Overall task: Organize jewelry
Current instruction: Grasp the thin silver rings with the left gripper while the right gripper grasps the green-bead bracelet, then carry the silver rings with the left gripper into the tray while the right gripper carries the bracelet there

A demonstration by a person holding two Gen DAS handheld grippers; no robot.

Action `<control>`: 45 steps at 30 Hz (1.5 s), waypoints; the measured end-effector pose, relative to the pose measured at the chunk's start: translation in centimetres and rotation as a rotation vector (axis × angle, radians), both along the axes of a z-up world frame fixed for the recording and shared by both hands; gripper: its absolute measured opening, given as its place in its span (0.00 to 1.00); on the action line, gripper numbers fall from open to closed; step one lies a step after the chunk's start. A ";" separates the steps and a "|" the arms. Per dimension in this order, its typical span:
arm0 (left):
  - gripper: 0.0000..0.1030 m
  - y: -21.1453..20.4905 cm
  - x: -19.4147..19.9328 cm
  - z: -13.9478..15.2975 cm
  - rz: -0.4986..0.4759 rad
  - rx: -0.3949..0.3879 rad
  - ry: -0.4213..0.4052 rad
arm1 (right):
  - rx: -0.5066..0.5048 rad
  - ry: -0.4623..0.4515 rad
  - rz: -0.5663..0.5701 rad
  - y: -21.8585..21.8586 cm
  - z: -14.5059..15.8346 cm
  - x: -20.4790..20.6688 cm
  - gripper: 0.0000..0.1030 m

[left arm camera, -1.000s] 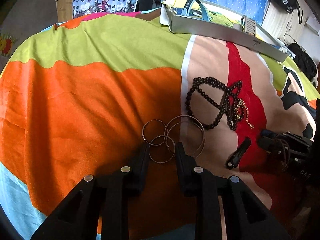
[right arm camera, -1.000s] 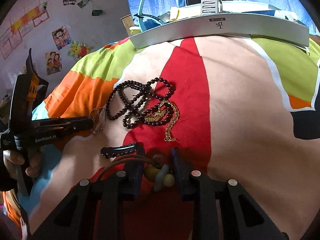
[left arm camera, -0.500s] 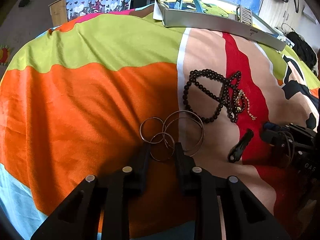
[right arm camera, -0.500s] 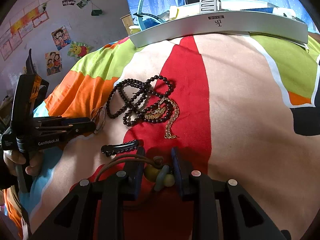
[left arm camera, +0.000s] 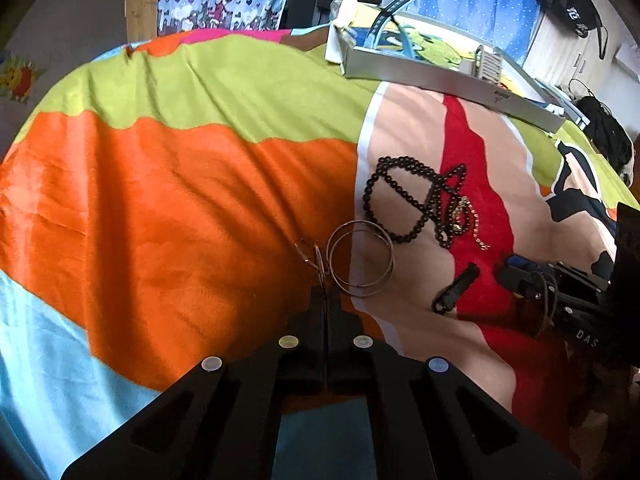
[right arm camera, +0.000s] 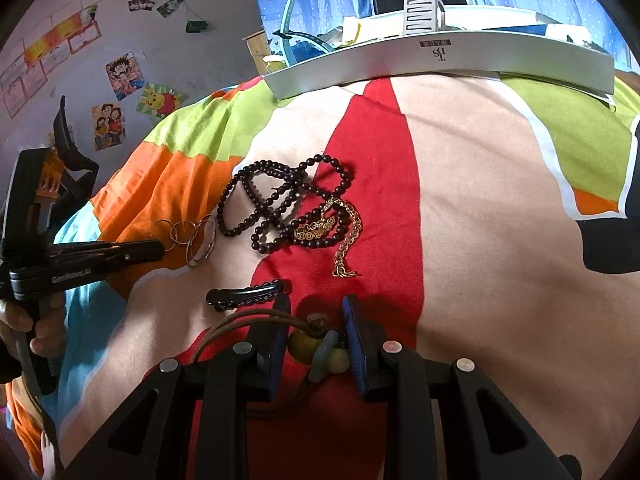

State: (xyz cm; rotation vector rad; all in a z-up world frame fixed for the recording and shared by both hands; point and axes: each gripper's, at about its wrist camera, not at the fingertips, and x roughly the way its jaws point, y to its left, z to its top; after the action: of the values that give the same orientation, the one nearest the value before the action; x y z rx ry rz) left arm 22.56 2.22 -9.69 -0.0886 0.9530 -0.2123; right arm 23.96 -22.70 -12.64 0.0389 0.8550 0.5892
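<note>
Left claw (left arm camera: pixel 325 292) has just closed, jaws pinched on the small rings (left arm camera: pixel 310 254) linked to big hoops (left arm camera: pixel 360 258) on the bed (left arm camera: pixel 180 200). Right claw (right arm camera: pixel 316 316) grips a pendant (right arm camera: pixel 320 350) on a brown cord. Black beads (right arm camera: pixel 280 204), gold chain (right arm camera: pixel 346 240), hair clip (right arm camera: pixel 246 294) lie nearby.

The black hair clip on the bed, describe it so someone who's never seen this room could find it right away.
Start at the red stripe of the bedspread, below the tangle of black beads and the gold chain. The black hair clip lies flat at the stripe's left edge, just ahead of the right gripper. It is the only long, solid bar; its neighbours are beads, chain and thin wire rings.
</note>
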 end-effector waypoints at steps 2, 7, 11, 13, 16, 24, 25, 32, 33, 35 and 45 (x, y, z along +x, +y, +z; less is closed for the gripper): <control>0.00 -0.4 -0.4 0.6 -0.013 0.017 -0.010 | 0.006 -0.018 0.000 0.0 0.4 -0.3 0.25; 0.00 -1.8 -1.2 2.4 -0.051 0.037 -0.047 | 0.033 -0.054 0.001 -0.1 1.6 -0.9 0.25; 0.00 -3.0 -1.4 4.3 -0.079 0.015 -0.082 | 0.058 -0.075 -0.007 -0.2 2.7 -1.3 0.24; 0.00 -3.6 -1.5 5.7 -0.095 0.005 -0.105 | 0.069 -0.087 -0.018 -0.4 3.3 -1.5 0.24; 0.00 -4.4 -1.5 7.7 -0.123 -0.003 -0.137 | 0.082 -0.117 -0.034 -0.9 4.5 -1.9 0.24; 0.00 -7.9 0.9 12.7 -0.211 0.003 -0.188 | 0.109 -0.176 -0.087 -2.9 8.4 -1.9 0.24; 0.00 -8.6 1.7 13.4 -0.223 0.000 -0.198 | 0.115 -0.175 -0.095 -3.4 9.1 -1.3 0.24; 0.00 -12.8 8.9 16.6 -0.288 -0.027 -0.259 | 0.045 -0.163 -0.142 -7.2 14.1 6.1 0.25; 0.00 -13.3 10.2 16.8 -0.294 -0.025 -0.262 | 0.038 -0.153 -0.156 -7.7 14.5 7.3 0.25; 0.00 -14.3 12.8 16.8 -0.292 -0.020 -0.266 | 0.019 -0.131 -0.188 -8.8 15.4 10.6 0.25; 0.00 -15.1 23.4 12.9 -0.176 -0.078 -0.173 | -0.180 -0.010 -0.313 -11.2 13.5 21.9 0.25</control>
State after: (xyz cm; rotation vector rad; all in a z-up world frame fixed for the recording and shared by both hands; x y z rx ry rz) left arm 46.00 -12.92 3.18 -0.0565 0.7799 -0.4132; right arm 45.89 -33.88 0.87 0.0059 0.8687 0.2183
